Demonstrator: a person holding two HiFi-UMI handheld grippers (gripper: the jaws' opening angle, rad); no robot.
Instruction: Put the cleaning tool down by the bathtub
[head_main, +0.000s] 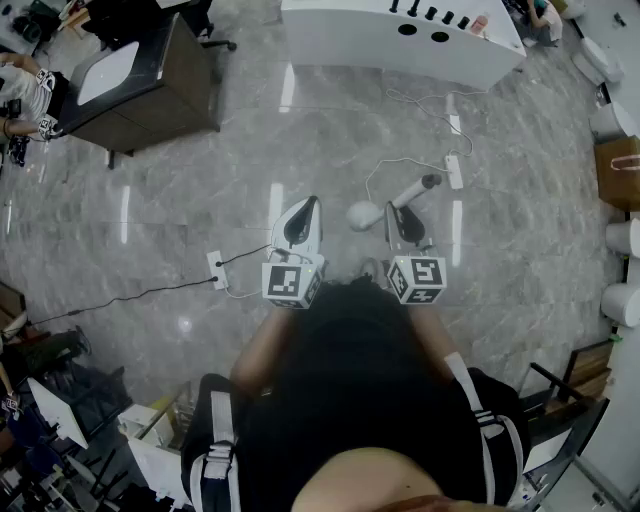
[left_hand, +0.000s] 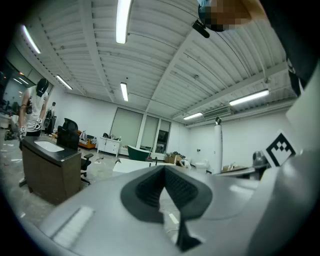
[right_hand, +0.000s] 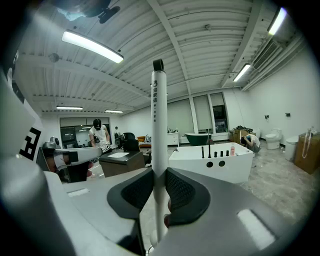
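Right gripper (right_hand: 159, 194) pinches the white cleaning tool (right_hand: 159, 125) by its handle, held above the floor (head_main: 200, 200), well apart from the bathtub (right_hand: 215, 167) ahead. Left gripper (left_hand: 165, 189) is pressed together, nothing in it.

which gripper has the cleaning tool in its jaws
The right gripper: its jaws clamp the handle of the white cleaning tool. The left gripper is shut, empty.

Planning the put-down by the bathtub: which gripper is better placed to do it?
Right. The right gripper is shut on the white handle of the cleaning tool, with the bathtub ahead of it. The left gripper is shut with nothing between its jaws.
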